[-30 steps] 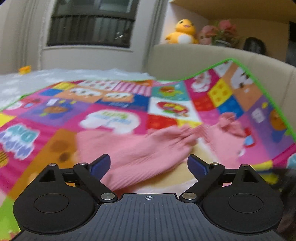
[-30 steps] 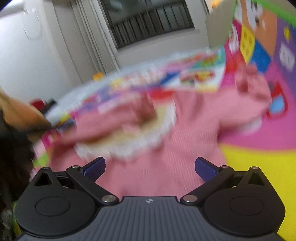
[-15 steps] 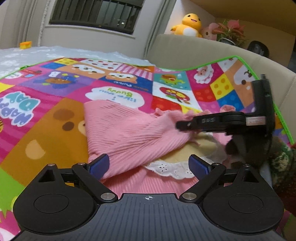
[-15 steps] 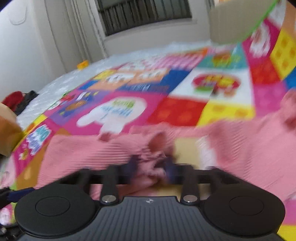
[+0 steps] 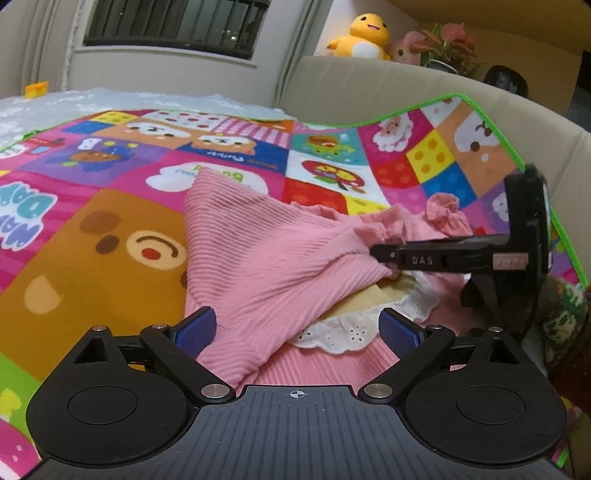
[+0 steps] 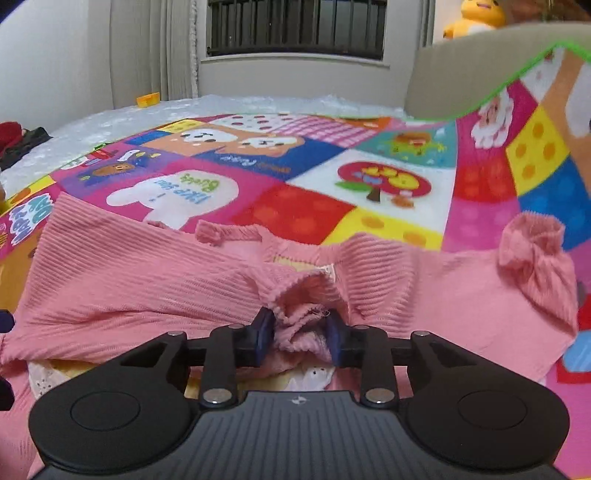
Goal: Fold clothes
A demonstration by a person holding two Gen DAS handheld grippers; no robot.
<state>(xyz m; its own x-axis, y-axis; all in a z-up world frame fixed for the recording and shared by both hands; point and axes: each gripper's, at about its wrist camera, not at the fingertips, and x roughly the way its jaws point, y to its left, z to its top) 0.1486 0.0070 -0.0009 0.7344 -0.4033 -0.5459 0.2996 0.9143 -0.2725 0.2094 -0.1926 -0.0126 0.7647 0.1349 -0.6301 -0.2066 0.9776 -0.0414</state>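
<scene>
Left wrist view shows a bright patchwork play mat [image 5: 92, 236] with cartoon bears and a green edge, its far right corner riding up a beige sofa back [image 5: 369, 85]; a barred window [image 5: 173, 22], a yellow duck plush [image 5: 364, 37] and a potted plant [image 5: 448, 48] sit behind. A pink ribbed garment [image 5: 266, 258] with a white lace trim [image 5: 343, 332] lies on the mat's near right part. The left gripper [image 5: 297, 328] hovers low over its near edge, fingers spread apart and empty. The right gripper [image 6: 300, 334] reaches in level from the right, its fingers clenched on a bunched fold of the pink fabric, which is pulled up off the mat.
</scene>
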